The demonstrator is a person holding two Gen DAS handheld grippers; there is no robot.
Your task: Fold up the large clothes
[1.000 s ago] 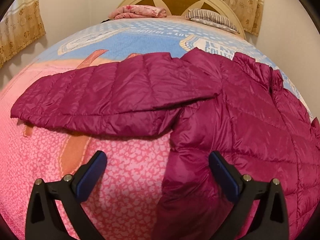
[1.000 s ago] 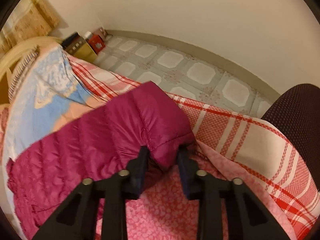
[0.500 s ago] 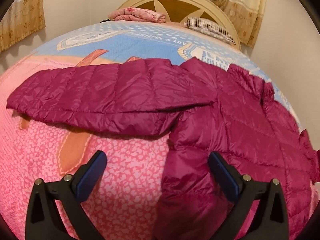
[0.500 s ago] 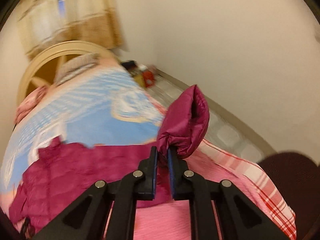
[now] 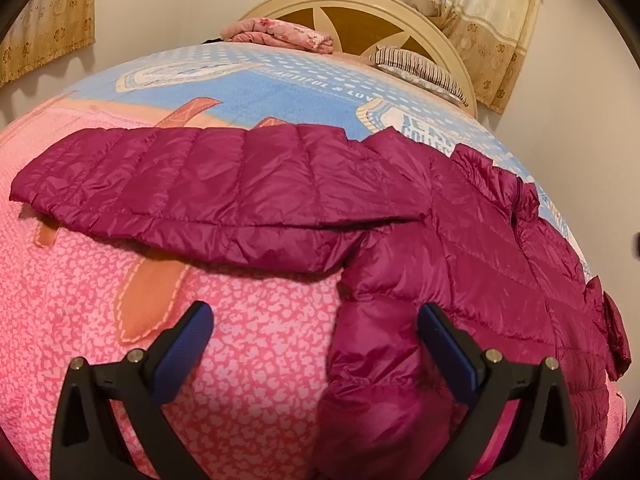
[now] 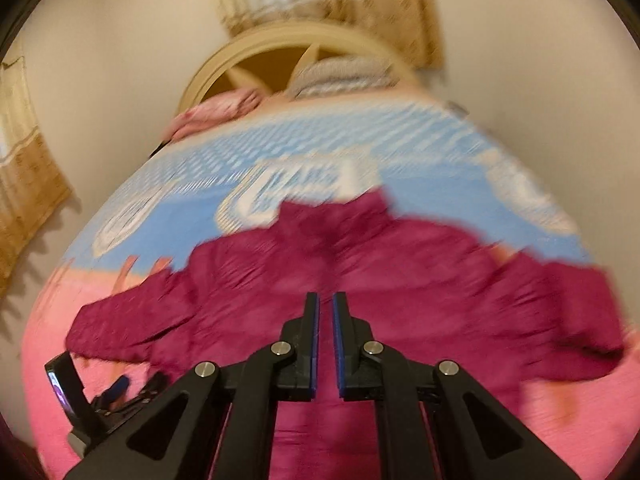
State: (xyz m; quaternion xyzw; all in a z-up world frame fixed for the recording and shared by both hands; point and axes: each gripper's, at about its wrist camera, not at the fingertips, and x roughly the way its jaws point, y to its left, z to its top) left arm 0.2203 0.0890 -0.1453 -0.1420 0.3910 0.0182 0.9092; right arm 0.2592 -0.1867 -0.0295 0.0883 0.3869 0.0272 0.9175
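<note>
A magenta quilted puffer jacket [image 5: 460, 240] lies spread on the bed, one sleeve [image 5: 192, 192] stretched out to the left. My left gripper [image 5: 312, 332] is open, its jaws straddling the jacket's lower left hem edge just above the bedspread. In the blurred right wrist view the jacket [image 6: 400, 272] lies below, both sleeves spread out. My right gripper [image 6: 325, 308] hovers above the jacket's middle with its jaws nearly closed and nothing between them. The left gripper [image 6: 116, 392] shows at the lower left of that view.
The bed carries a pink and blue bedspread [image 5: 240, 360]. At its head stand a cream headboard [image 5: 352, 4], a folded pink blanket [image 5: 280, 34] and a striped pillow [image 5: 416, 66]. Curtains [image 5: 492, 8] hang behind; walls close in on both sides.
My right gripper let go of the sleeve cuff it pinched and swung round to face the headboard above the jacket. The left gripper stays open near the hem.
</note>
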